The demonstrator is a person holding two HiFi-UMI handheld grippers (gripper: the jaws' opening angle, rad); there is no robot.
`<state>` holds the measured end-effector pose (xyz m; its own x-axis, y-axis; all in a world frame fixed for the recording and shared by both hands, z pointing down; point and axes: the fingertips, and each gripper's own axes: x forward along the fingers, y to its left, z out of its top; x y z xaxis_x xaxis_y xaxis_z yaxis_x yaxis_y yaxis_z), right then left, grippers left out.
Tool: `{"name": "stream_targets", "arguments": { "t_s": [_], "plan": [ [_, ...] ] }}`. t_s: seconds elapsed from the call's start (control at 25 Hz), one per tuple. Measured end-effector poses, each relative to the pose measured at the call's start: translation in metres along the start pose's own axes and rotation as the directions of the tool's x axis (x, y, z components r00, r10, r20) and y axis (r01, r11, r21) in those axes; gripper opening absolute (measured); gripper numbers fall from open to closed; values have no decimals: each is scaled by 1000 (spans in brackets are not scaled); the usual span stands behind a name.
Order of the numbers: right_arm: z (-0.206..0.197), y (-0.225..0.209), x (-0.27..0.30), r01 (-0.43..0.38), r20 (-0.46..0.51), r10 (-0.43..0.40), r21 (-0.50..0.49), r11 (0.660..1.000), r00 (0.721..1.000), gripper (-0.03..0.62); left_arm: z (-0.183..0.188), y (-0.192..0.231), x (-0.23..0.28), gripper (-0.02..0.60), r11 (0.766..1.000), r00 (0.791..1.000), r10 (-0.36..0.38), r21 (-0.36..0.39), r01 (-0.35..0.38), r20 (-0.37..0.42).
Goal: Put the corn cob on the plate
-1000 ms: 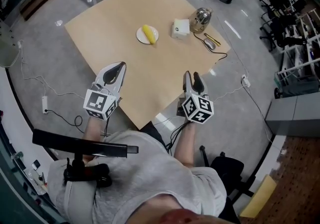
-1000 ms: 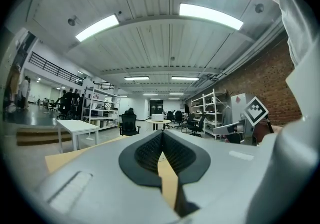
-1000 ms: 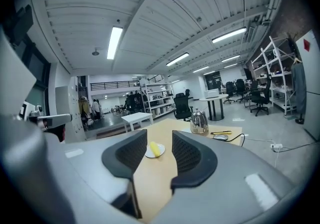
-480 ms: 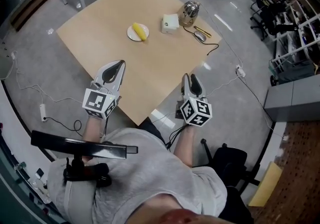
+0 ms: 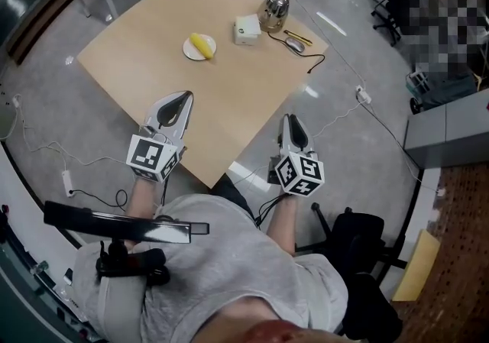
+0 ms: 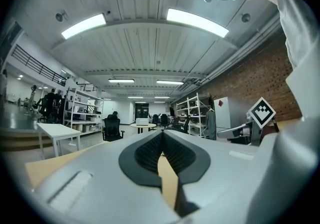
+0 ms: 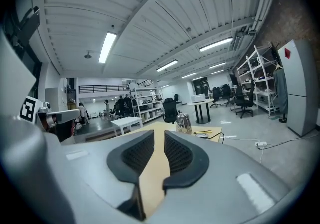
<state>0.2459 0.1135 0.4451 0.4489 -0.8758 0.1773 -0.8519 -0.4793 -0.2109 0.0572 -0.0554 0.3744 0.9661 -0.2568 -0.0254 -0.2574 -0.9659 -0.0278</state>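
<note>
A yellow corn cob [image 5: 201, 44] lies on a small white plate [image 5: 189, 51] at the far side of the tan table [image 5: 153, 66]. Both grippers hover at the table's near corner, far from the plate. My left gripper [image 5: 180, 97] is shut and holds nothing; in the left gripper view [image 6: 162, 135] its pads meet at the tip. My right gripper [image 5: 291, 120] stands open by a narrow gap [image 7: 160, 135]. Its jaws have just been closing, with nothing between them.
Past the plate stand a white box [image 5: 246, 28], a metal kettle [image 5: 273, 8] [image 7: 183, 122] and a mouse [image 5: 294, 45] with its cable. A black office chair [image 5: 359, 234] stands at the person's right. Cables run over the grey floor.
The table with the plate has slid up and left in the head view and looks farther off. Both grippers keep their places in the view. The right jaws have narrowed.
</note>
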Motion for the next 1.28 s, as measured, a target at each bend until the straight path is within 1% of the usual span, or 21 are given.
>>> {"name": "stream_targets", "arguments": {
  "t_s": [0.2,0.32,0.48,0.56,0.8,1.28],
  "plan": [
    [-10,-1,-8,18,-11,-18,18,1000,1000,49,-2,-4,5,20,1000,1000,-31,0,31,2],
    [-13,-1,-10,39,-15,-38,11,999,999,34,-4,-1,8,20,999,999,-44,-4,44,1],
    [-11,-3,-19,59,-3,-59,4,998,998,23,-5,-6,7,20,998,998,-60,-9,60,3],
    [-9,-4,-20,63,7,-63,7,998,998,6,-6,-7,9,20,998,998,-66,-11,66,5],
    [-9,-1,-16,34,7,-34,14,999,999,6,-9,-4,11,20,998,998,-68,-16,68,6],
    [-9,8,-12,4,0,-4,-1,1000,1000,6,-7,-2,8,20,998,998,-61,-14,61,6]
  ]
}}
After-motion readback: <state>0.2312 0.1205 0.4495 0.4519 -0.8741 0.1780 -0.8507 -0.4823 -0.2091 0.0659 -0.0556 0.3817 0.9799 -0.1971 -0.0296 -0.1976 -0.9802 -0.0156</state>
